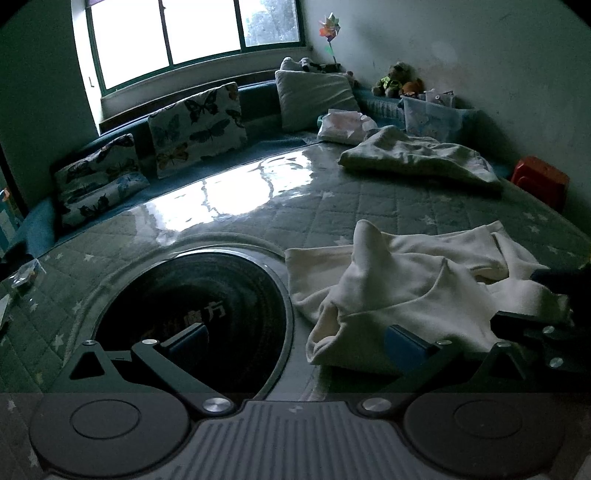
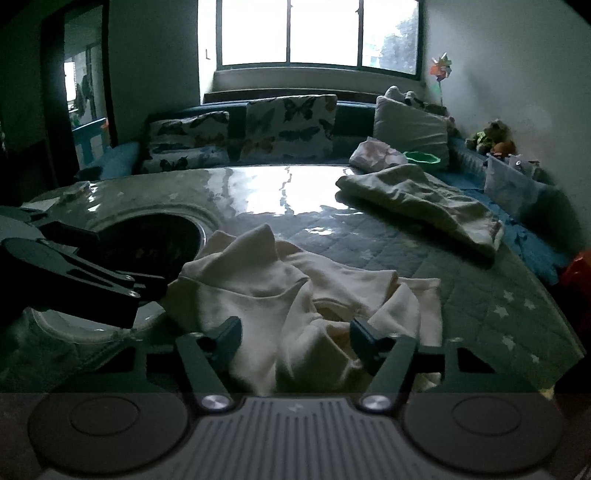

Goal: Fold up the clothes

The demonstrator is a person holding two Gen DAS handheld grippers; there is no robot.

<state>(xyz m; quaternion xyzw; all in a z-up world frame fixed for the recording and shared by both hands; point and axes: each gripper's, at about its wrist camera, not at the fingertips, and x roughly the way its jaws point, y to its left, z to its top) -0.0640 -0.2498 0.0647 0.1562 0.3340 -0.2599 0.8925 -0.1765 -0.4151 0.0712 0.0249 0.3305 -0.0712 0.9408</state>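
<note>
Cream knit fabric, a crumpled soft garment point(image 2: 295, 295), lies bunched on the quilted grey-green surface point(image 2: 480, 295) with its white star print under a glossy clear cover. In the right wrist view the right gripper point(image 2: 293, 334) hangs low over the near edge of the garment, its black fingers point(image 2: 229, 332) spread apart with cloth lying between them, not pinched. To its left the left gripper point(image 2: 147, 286) reaches in from the side, its tips at the garment's left edge. In the left wrist view the left gripper point(image 1: 295, 338) is likewise released, fingers point(image 1: 406, 341) wide; one tip sits over a round black inset point(image 1: 192, 314) sunk in the surface, the other just beside the garment's point(image 1: 406, 288) near hem. The right gripper point(image 1: 535, 325) shows at the frame's right edge.

Farther back, a second pale rumpled garment point(image 2: 417, 199) rests well apart on the surface. Behind it stand butterfly-print cushions point(image 2: 288, 125) and a plain white pillow point(image 2: 410, 125) along a blue bench, near a green bowl point(image 2: 421, 157). Stuffed toys point(image 2: 491, 138) and a paper pinwheel point(image 2: 439, 68) occupy the corner below the bright window point(image 2: 317, 33).
</note>
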